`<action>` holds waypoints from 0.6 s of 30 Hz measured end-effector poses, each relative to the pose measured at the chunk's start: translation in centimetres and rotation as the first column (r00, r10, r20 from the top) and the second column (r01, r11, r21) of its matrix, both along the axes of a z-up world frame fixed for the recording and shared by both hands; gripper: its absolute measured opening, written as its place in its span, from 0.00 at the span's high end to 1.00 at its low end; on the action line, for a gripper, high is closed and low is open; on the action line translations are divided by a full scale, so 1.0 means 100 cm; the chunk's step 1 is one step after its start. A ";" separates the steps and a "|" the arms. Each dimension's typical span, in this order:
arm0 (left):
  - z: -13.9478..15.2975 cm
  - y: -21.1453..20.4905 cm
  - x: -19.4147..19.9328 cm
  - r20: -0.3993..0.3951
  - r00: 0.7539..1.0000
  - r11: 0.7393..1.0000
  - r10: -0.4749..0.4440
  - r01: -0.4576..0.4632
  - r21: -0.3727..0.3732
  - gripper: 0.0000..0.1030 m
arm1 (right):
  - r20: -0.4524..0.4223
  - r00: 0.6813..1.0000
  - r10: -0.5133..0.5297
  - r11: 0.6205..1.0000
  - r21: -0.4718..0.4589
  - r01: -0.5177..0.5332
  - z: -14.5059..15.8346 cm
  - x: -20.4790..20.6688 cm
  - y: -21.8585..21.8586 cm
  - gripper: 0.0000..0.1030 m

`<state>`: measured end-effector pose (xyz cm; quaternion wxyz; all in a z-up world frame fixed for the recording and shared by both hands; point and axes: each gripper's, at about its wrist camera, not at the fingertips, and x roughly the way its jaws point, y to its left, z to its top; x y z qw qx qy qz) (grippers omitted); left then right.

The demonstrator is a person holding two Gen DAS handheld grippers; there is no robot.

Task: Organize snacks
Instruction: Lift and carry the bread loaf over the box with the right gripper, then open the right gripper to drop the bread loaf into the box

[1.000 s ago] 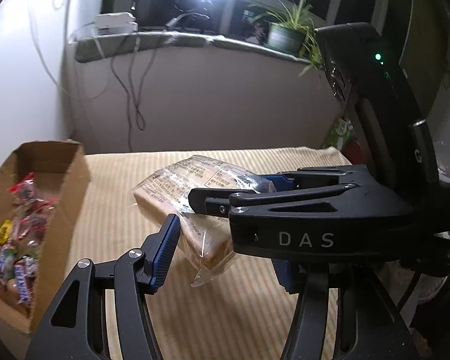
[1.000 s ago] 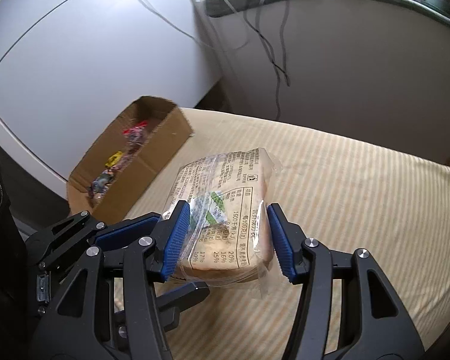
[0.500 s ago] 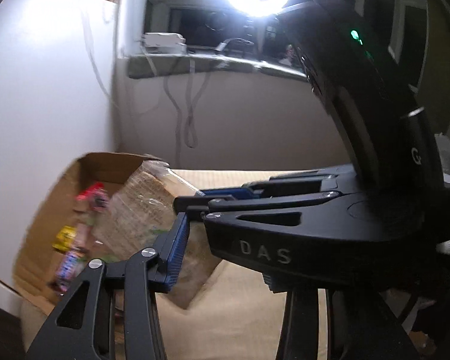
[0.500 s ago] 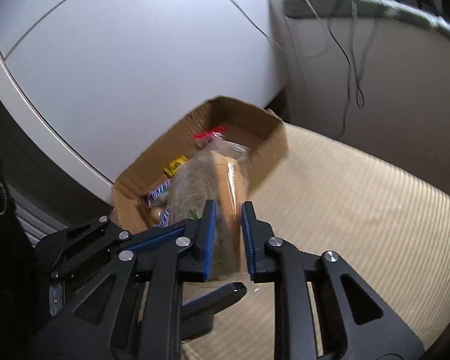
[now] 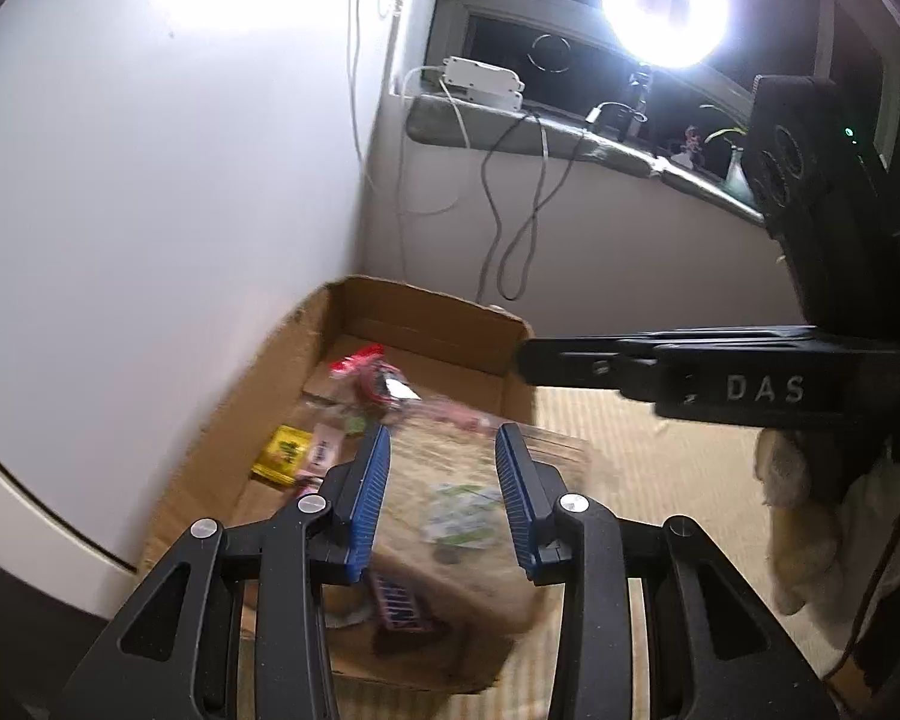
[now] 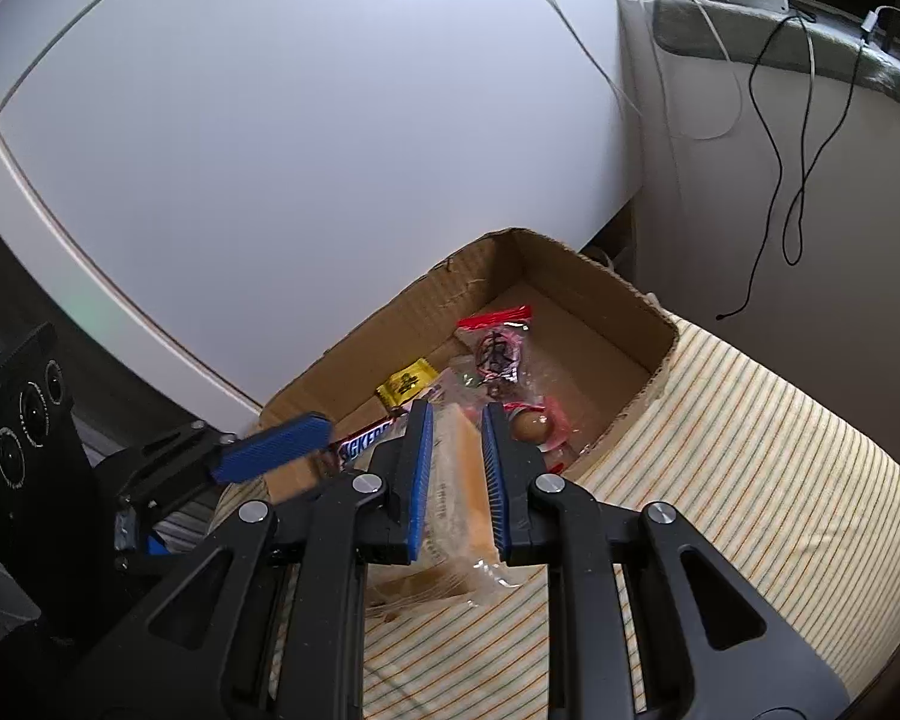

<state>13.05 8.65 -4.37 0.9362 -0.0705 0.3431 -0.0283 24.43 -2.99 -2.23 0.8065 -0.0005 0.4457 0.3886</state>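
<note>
Bread bag (image 6: 457,483) clamped by right claw (image 6: 456,483) and left claw (image 5: 444,501), held over the near end of the cardboard box (image 6: 576,288) of snacks, box on striped surface (image 6: 750,468).

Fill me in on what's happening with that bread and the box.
A person is working two handheld grippers to pack snacks. The right gripper is clamped on a bagged loaf of sliced bread, held at the near edge of the open cardboard box. The left gripper straddles the same loaf; whether its pads press on it is unclear. The box already holds small snacks, among them a yellow packet and a red-topped bag.
</note>
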 end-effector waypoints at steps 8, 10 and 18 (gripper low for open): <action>0.008 0.002 -0.013 0.027 0.999 0.999 0.020 -0.021 0.029 0.66 | 0.033 0.999 0.002 0.999 -0.042 -0.001 0.004 -0.009 -0.002 0.77; 0.012 0.002 -0.017 0.034 0.999 0.999 0.024 -0.025 0.037 0.53 | 0.056 0.998 -0.002 0.998 -0.056 0.005 0.004 -0.013 -0.001 0.59; 0.021 0.004 -0.030 0.063 0.997 0.997 0.049 -0.053 0.060 0.36 | 0.119 0.993 -0.017 0.997 -0.076 0.026 0.013 -0.029 0.000 0.40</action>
